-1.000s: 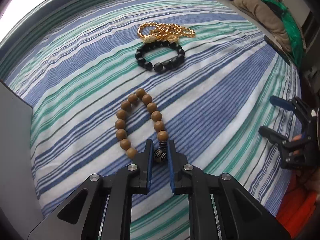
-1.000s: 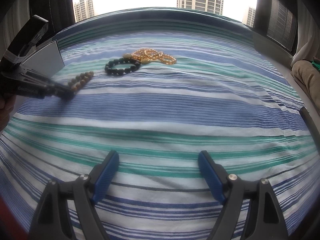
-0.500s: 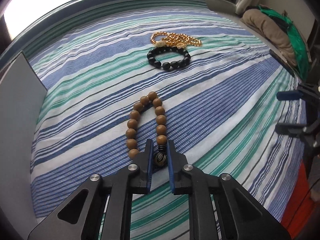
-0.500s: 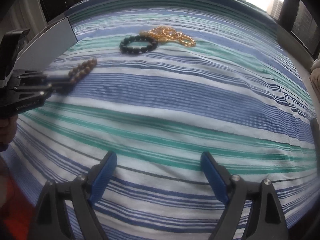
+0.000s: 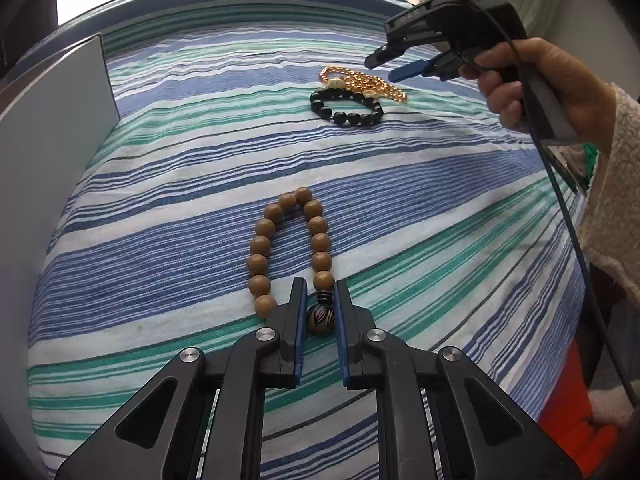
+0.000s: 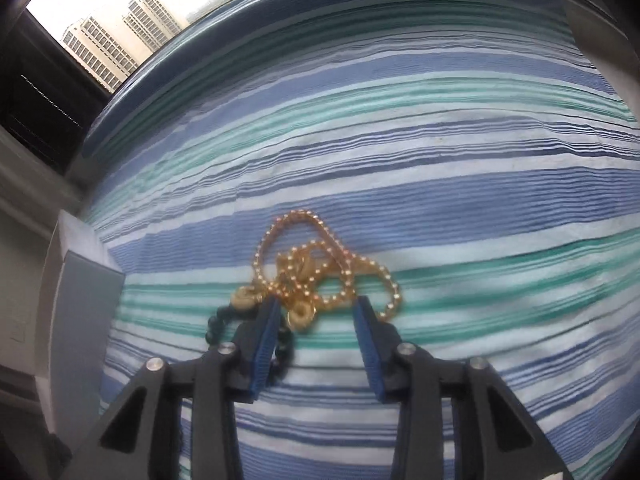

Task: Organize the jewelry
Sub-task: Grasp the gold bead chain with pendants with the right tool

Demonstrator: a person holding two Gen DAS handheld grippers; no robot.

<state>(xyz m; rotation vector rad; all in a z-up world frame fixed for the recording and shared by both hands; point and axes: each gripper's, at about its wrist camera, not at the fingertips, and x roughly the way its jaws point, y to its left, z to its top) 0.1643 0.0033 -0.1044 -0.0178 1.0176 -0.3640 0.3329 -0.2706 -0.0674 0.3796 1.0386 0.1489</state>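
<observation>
Catalogued on a striped bedsheet (image 5: 168,168): three pieces of jewelry. Brown bead bracelet (image 5: 292,248), lower centre of the left wrist view, laid in a long loop, its dark patterned end bead pinched between the pads of the left gripper (image 5: 320,316), clenched on that bead. Black bead bracelet (image 5: 346,106), upper centre of the same view, touching a tangled gold chain (image 5: 362,82) just behind it. White box wall (image 5: 52,120) at the left edge, presumably the destination, though its interior was hidden. Right gripper (image 5: 394,68), held by a hand (image 5: 532,80) in a fleecy cream sleeve, upper right, poised over the gold chain. In the right wrist view, right gripper (image 6: 316,312) with jaws closing and not yet pressing; loops of gold chain (image 6: 320,272) and a pale ring charm between the fingers, black beads (image 6: 218,322) at the left finger, partly behind it; picture somewhat blurred. Step in hand, judged: one piece gripped on the left, a second being taken on the right. Next move judged to call for closing on chain alone, clear of the black beads, then lifting slowly, since the tangle could snag and drag its neighbour.
</observation>
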